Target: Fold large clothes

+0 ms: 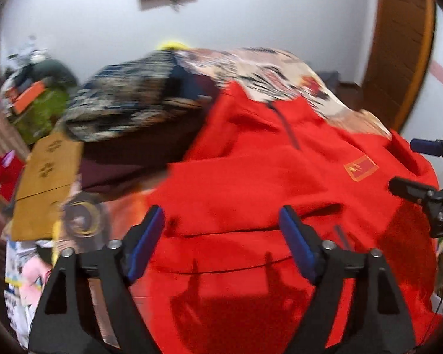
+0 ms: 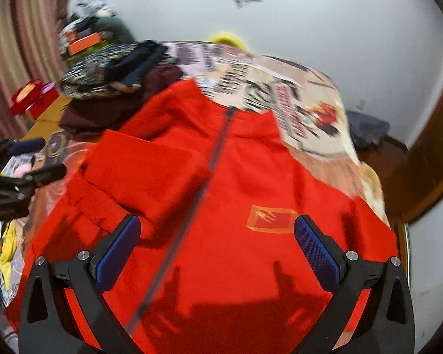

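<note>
Clearly both the left gripper [image 1: 221,244] and the right gripper [image 2: 217,253] hover with fingers spread wide, holding nothing. Ahead of and beneath them the red jacket [image 2: 236,183] lies zip-up on the bed [image 2: 316,88], one sleeve [image 2: 144,171] already folded across its front. Likely risk: pinching only the top layer, dragging that sleeve loose. An orange chest patch [image 2: 271,218] lies between the right fingers; blur makes its markings and the bedsheet's print unreadable.
</note>
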`<action>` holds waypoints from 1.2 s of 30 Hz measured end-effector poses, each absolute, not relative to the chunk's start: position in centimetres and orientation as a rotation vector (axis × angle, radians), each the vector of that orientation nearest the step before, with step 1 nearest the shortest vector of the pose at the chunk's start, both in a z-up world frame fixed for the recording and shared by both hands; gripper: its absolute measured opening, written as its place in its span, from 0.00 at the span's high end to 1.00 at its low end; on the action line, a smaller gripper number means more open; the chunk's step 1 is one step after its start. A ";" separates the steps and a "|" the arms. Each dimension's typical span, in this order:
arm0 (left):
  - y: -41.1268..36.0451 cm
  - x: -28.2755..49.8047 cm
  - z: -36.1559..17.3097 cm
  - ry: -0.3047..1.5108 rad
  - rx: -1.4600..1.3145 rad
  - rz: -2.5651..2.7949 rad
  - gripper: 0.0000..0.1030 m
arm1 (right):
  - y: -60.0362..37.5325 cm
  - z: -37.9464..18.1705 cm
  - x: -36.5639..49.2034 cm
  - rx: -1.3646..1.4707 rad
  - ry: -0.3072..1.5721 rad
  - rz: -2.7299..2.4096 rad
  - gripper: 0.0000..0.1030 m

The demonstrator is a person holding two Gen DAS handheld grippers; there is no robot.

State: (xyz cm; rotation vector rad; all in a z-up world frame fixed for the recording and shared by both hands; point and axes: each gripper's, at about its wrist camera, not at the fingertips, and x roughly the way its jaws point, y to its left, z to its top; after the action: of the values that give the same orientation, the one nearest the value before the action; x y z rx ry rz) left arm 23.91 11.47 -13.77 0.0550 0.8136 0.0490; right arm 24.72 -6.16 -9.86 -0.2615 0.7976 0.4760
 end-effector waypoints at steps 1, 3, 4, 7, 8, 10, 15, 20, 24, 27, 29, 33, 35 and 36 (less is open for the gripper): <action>12.9 23.2 -13.6 0.801 0.053 0.079 0.15 | -4.8 -9.9 24.7 -0.280 0.797 0.502 0.00; 15.2 22.1 -13.8 0.795 0.061 0.132 0.15 | -2.5 -10.2 24.8 -0.316 0.797 0.540 0.00; 16.2 21.8 -14.1 0.801 0.068 0.155 0.15 | -1.0 -10.5 24.8 -0.338 0.800 0.565 0.00; 18.4 21.4 -15.7 0.834 0.070 0.195 0.15 | 2.6 -11.4 25.0 -0.388 0.818 0.628 0.00; 19.1 21.4 -16.4 0.853 0.066 0.203 0.15 | 3.6 -11.8 25.1 -0.401 0.824 0.641 0.00; 20.1 21.2 -17.7 0.886 0.059 0.208 0.15 | 6.2 -13.1 25.3 -0.438 0.848 0.676 0.00; 21.3 21.2 -21.1 0.953 0.062 0.200 0.15 | 11.1 -16.6 26.3 -0.503 0.922 0.712 0.03; 22.0 21.8 -23.7 1.013 0.033 0.191 0.15 | 14.5 -19.9 27.4 -0.575 0.987 0.705 0.15; 22.3 22.5 -25.3 1.046 0.020 0.189 0.15 | 15.5 -21.1 27.5 -0.653 0.917 0.670 0.38; 22.4 23.3 -26.4 1.071 -0.008 0.181 0.15 | 15.2 -20.4 27.4 -0.638 0.869 0.680 0.79; 22.3 23.8 -27.1 1.086 -0.012 0.182 0.15 | 14.6 -19.6 27.3 -0.595 0.864 0.703 0.93; 21.5 24.6 -28.0 1.087 0.040 0.197 0.13 | 12.6 -16.7 26.8 -0.530 0.781 0.694 0.94; 21.0 24.9 -28.2 1.087 0.061 0.208 0.12 | 11.2 -14.8 26.8 -0.484 0.753 0.683 0.94; 21.0 25.1 -28.2 1.087 0.067 0.214 0.12 | 10.3 -13.6 26.9 -0.451 0.737 0.673 0.95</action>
State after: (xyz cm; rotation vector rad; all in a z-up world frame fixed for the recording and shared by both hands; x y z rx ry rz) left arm 25.05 20.98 -28.25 0.0670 1.0867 0.2140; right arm 26.90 10.28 -13.58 -0.4512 0.7370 0.6731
